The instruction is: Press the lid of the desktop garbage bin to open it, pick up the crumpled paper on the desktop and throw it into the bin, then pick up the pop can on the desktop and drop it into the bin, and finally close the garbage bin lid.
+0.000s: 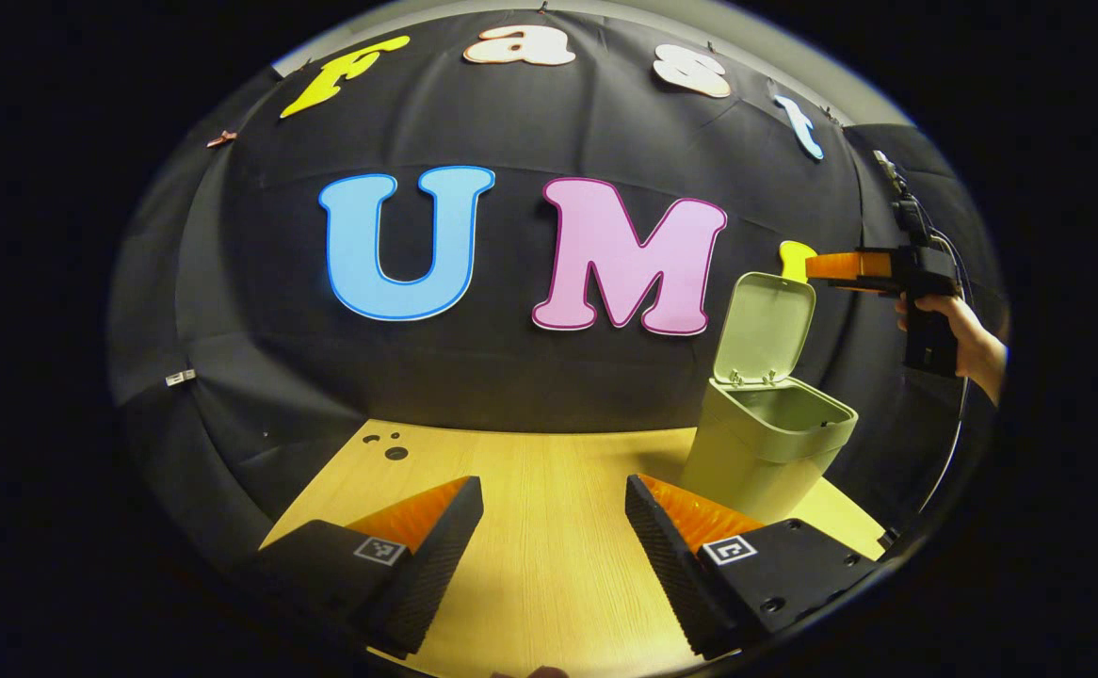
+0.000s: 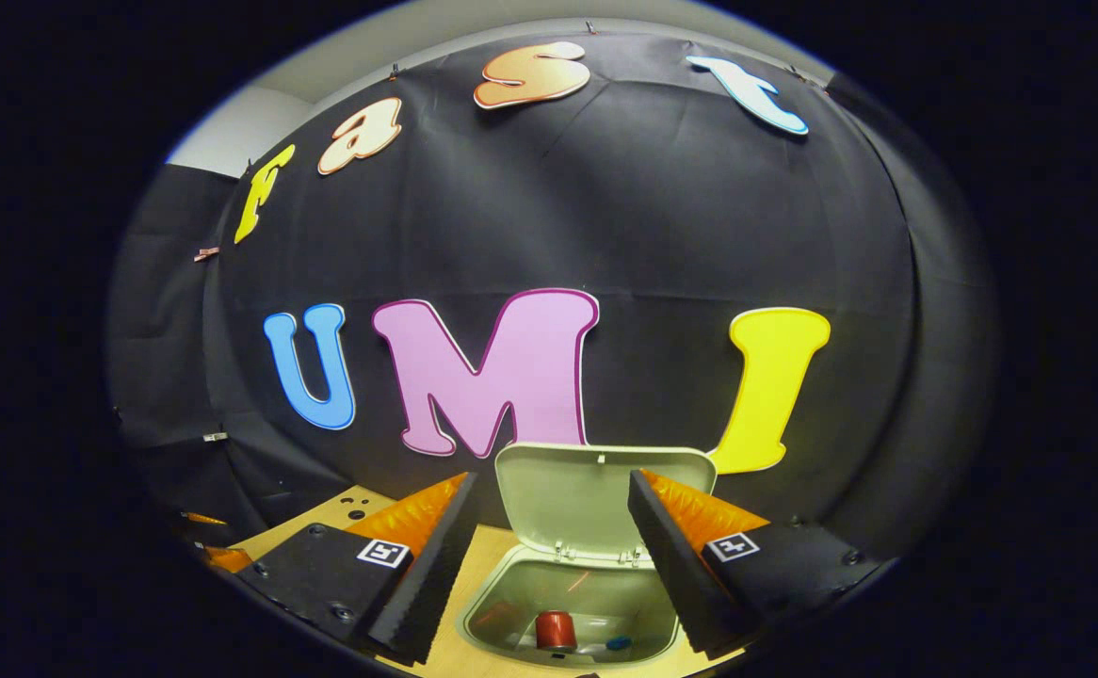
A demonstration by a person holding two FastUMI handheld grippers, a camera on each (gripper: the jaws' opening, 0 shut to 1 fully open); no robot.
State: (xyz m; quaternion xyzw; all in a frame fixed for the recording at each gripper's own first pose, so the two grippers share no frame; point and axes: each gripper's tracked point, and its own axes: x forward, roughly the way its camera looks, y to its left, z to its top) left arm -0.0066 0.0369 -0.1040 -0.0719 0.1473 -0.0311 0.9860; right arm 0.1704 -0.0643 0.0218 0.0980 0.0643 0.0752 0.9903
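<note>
In the left gripper view, the left hand-held gripper (image 1: pixel 554 527) hovers low over the wooden desk (image 1: pixel 549 565), its 2 fingers spread apart with nothing between them; each carries a square black-and-white marker, no readable writing. At 2 o'clock stands the green garbage bin (image 1: pixel 767 443), lid (image 1: pixel 764 325) upright and open. Beyond it, at 3 o'clock, a hand (image 1: pixel 968 339) holds the right hand-held gripper (image 1: pixel 817 266) level just beside the lid's top edge.

In the right gripper view, its fingers stand apart, empty, above the bin's mouth. Inside lies the red pop can (image 2: pixel 556 629); no brand legible.
</note>
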